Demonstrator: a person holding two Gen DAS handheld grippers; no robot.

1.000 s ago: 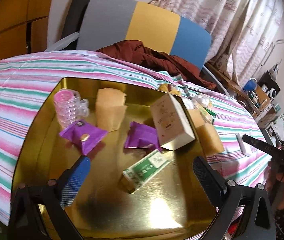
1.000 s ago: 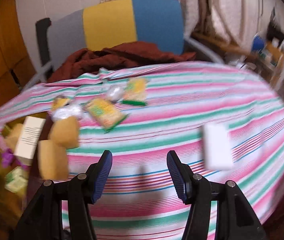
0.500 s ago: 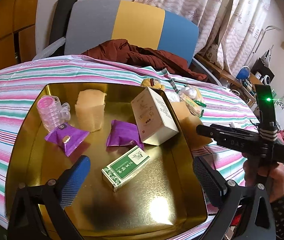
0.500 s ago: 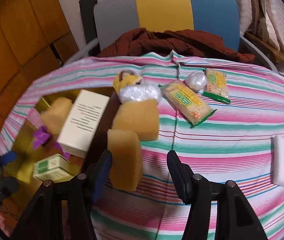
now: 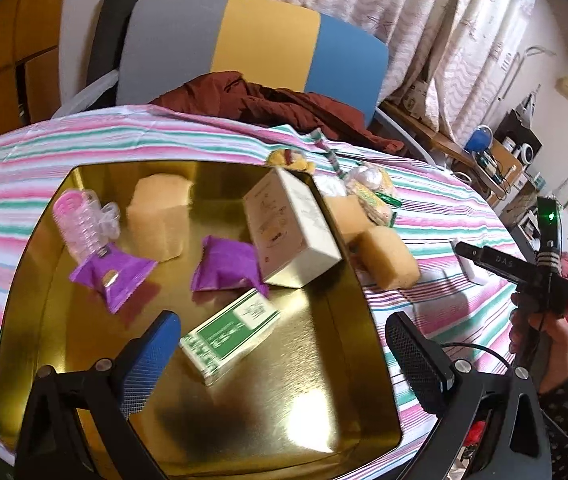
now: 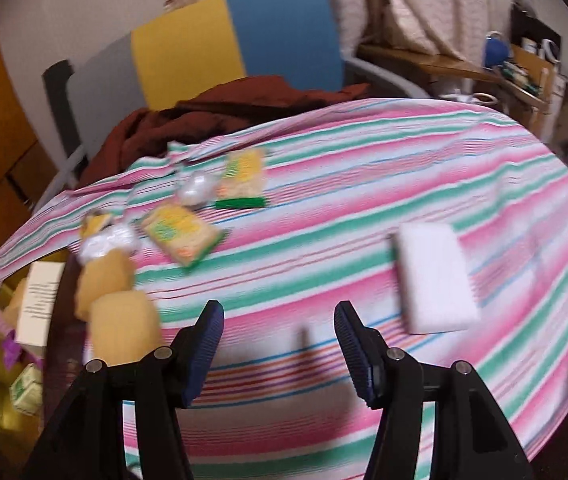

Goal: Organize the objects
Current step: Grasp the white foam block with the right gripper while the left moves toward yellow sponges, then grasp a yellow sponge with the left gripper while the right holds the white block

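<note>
- the right claw (image 6: 280, 344) hangs over the striped worktop (image 6: 363, 152) with its jaws parted and nothing between them; only bare cloth shows in the gap.
- the white block (image 6: 435, 276) lies ahead and to the right of that claw, just past its right finger, apart from it; its long axis runs roughly away from the camera, tilted a little, so the jaws would likely have to swing right and straddle its short width.
- the nearer yellow sponge (image 6: 124, 328) sits just beyond the left finger, on the cloth beside the gold tray (image 6: 0, 424); a second sponge (image 6: 104, 280) touches it from behind.
- judged by nearness, the right claw is the one for either the white block or the sponges; which it is after cannot be told.
- the left claw (image 5: 284, 360) is likewise released and empty, poised over the tray's near half; the green box (image 5: 230, 334) lies on the tray floor just ahead of it, between the fingers' lines but untouched, its long axis slanting up to the right.
- the tray already holds a cream carton (image 5: 291, 232), two purple packets (image 5: 112, 276), a pink clip stack (image 5: 80, 224) and another sponge (image 5: 160, 216).
- the right view is smeared by motion: snack packets (image 6: 182, 236) and a crinkled clear wrapper (image 6: 108, 242) are hard to read, and the tray is cut off at the left edge.
- in the left view the right claw's tips are hidden; only its handle and a hand (image 5: 539, 332) show.
</note>
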